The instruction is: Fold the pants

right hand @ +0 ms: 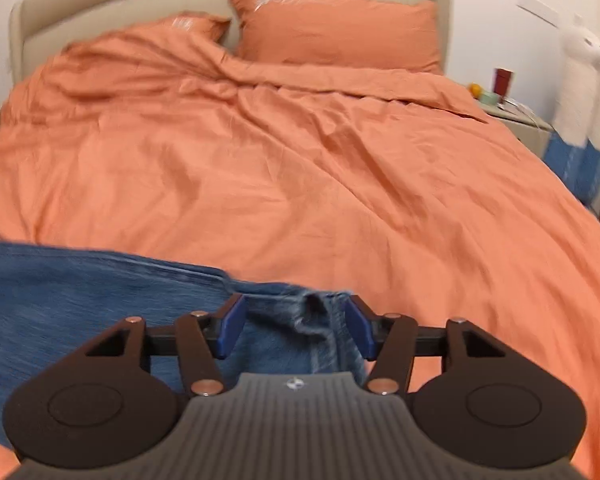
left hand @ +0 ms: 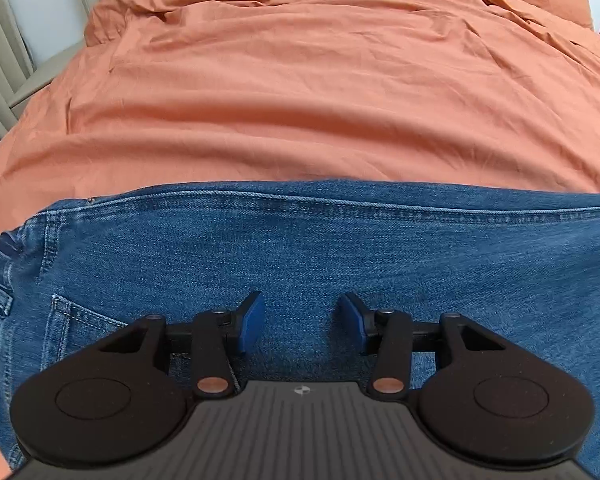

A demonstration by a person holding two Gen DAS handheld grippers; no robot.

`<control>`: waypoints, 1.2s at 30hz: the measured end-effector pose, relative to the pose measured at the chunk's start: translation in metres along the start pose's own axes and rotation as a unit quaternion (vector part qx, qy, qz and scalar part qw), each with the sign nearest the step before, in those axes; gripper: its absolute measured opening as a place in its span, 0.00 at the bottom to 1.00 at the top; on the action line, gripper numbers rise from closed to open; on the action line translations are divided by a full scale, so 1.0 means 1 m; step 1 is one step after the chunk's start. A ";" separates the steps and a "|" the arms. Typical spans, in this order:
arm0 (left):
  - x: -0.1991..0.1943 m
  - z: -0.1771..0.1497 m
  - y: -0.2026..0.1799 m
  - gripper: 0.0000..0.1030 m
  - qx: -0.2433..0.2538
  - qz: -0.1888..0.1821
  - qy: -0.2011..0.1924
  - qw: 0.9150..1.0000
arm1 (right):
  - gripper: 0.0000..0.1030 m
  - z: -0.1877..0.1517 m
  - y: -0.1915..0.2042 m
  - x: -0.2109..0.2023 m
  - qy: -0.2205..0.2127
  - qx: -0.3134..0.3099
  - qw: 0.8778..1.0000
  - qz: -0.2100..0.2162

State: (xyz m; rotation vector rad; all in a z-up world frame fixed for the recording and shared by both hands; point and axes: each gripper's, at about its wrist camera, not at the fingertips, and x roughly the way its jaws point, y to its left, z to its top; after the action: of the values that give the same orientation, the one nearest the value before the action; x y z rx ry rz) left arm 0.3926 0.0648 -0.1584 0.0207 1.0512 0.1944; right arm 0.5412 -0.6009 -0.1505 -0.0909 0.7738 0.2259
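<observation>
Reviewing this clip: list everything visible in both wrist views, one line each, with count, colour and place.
blue denim jeans: one, blue, spread flat on the duvet under both tools
orange cotton duvet: one, orange, wrinkled, covering the bed
orange pillows: two, orange, against the headboard
beige padded headboard: one, beige, far end of the bed
bedside table: one, pale, beside the bed, small blurred items on top
left tool: one, black with blue pads, open over the jeans
right tool: one, same, open at the jeans' hem

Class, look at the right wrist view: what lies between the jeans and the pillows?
Only rumpled orange duvet lies between the jeans and the pillows; nothing else rests there in the right wrist view.
</observation>
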 end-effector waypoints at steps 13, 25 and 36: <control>0.000 0.009 0.003 0.52 -0.019 -0.011 -0.023 0.999 | 0.08 -0.003 -0.063 0.002 0.037 0.168 0.985 -0.032; -0.019 -0.002 0.018 0.52 -0.048 -0.012 -0.038 0.998 | 0.23 -0.101 -0.068 -0.071 0.034 0.427 0.899 0.092; -0.020 -0.007 0.029 0.52 -0.067 -0.001 -0.023 0.997 | 0.01 -0.107 -0.069 -0.061 -0.013 0.512 0.854 0.088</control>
State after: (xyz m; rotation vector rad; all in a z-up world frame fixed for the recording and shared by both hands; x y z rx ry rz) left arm 0.3724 0.0894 -0.1419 -0.0971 0.9895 0.2621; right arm 0.4424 -0.6962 -0.1839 1.0018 0.7933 -0.0370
